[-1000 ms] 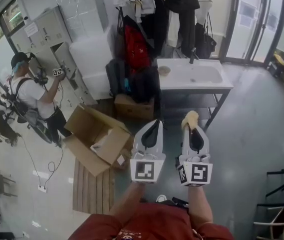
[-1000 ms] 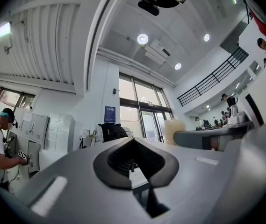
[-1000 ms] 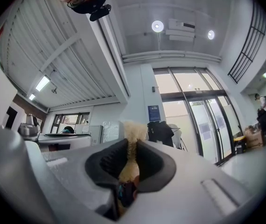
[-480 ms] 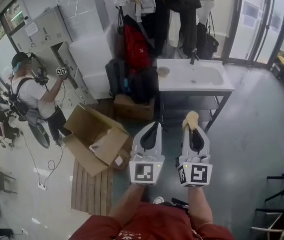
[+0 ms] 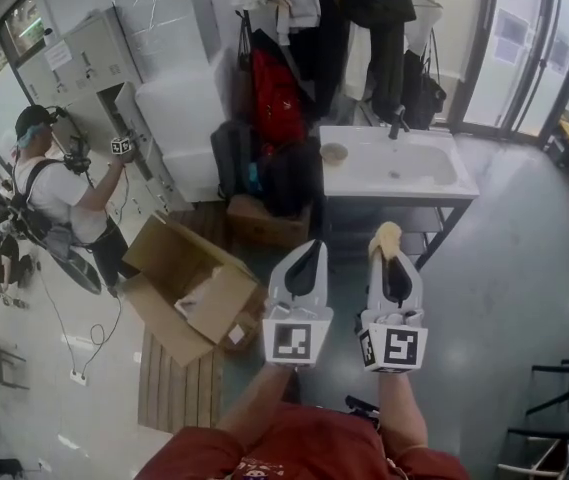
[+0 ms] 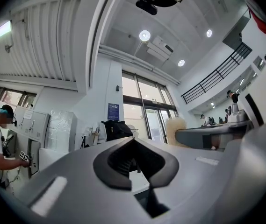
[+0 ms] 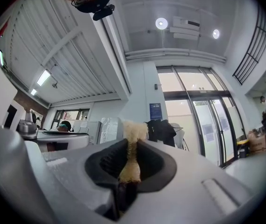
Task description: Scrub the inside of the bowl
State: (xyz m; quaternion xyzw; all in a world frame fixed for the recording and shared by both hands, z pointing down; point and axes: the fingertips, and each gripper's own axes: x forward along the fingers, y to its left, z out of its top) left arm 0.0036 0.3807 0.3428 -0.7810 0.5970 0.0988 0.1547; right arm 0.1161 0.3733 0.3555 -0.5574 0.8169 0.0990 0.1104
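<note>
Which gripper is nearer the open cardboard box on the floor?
Left. In the head view the left gripper is just right of the cardboard box; the right gripper sits beyond it.

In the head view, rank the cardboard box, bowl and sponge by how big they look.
1. cardboard box
2. sponge and bowl: nearly alike; the sponge is nearer the camera, so unranked.

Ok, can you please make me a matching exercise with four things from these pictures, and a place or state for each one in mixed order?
Things:
1. left gripper
2. right gripper
3. bowl
4. cardboard box

Place or state:
A. open, on the floor
B. shut on the yellow sponge
C. on the left end of the white sink top
D. shut, with nothing in it

Pairs: 1-D, 2-B, 3-C, 4-A
</note>
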